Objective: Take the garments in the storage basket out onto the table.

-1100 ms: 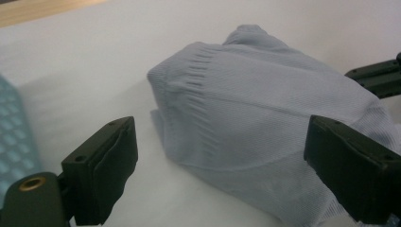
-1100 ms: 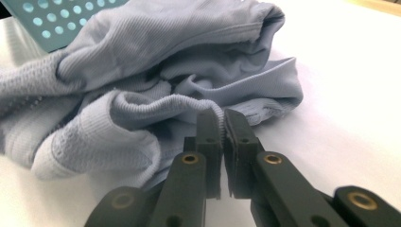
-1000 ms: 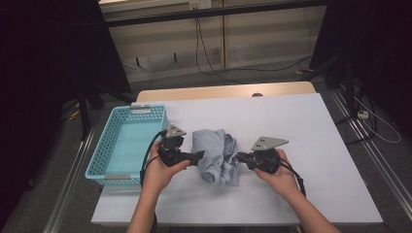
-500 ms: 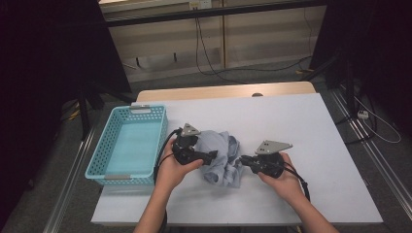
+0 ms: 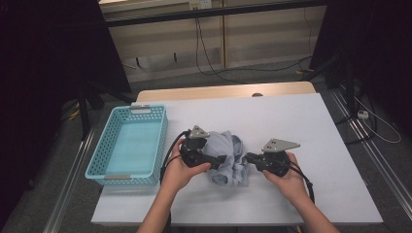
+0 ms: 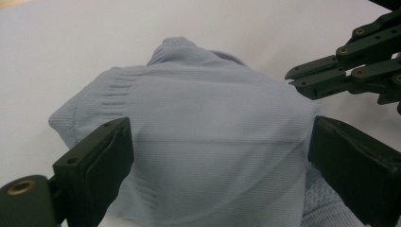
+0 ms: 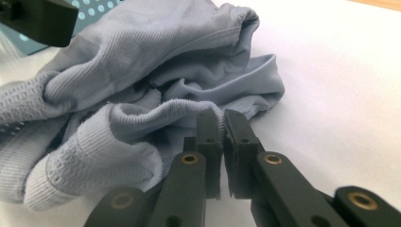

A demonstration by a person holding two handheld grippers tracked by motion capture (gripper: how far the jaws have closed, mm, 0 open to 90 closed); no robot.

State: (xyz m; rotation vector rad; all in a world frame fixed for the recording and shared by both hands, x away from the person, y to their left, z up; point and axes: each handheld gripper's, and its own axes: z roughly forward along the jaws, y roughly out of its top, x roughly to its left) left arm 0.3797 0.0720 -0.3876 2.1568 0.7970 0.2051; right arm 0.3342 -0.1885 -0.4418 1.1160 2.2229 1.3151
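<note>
The right gripper (image 7: 222, 124), pinched tight on a ribbed hem of the crumpled blue garment (image 5: 228, 156) mid-tabletop (image 5: 320, 126), should hold firm while the left gripper (image 6: 217, 156), wide open astride the cloth, closes squarely on one fold.

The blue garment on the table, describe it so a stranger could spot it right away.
On the white table, just right of the turquoise basket, lies a crumpled pale blue knit garment between two black grippers. It is the one soft, ribbed thing there.
</note>
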